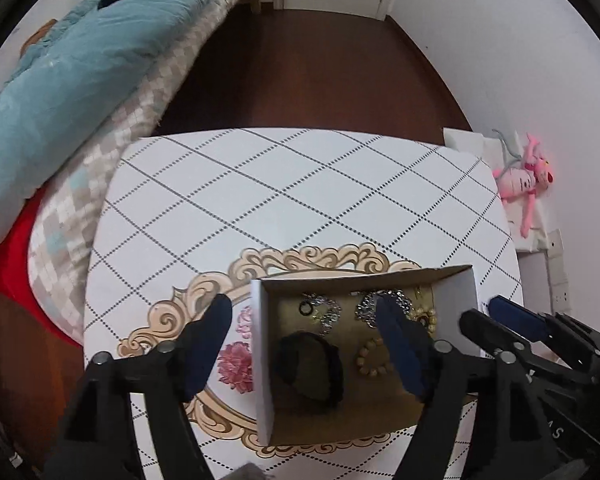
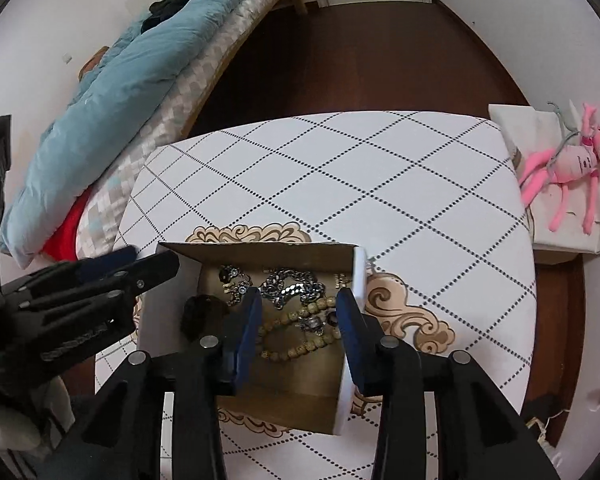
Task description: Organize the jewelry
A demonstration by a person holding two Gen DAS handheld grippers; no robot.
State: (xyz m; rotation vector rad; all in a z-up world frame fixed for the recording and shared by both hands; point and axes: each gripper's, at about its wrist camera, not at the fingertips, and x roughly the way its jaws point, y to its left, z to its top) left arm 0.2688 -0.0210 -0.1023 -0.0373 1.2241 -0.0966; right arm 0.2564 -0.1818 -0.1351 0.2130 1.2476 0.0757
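Cardboard box [image 2: 352,280], beaded bracelet [image 2: 296,332] inside

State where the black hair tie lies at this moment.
The black hair tie lies inside the cardboard box, in its near left part, left of the wooden bead bracelet and in front of the silver chain.

Blue quilt [image 1: 72,60] on the bed, pink plush toy [image 2: 572,160] beside the diamond-patterned table [image 1: 300,184].
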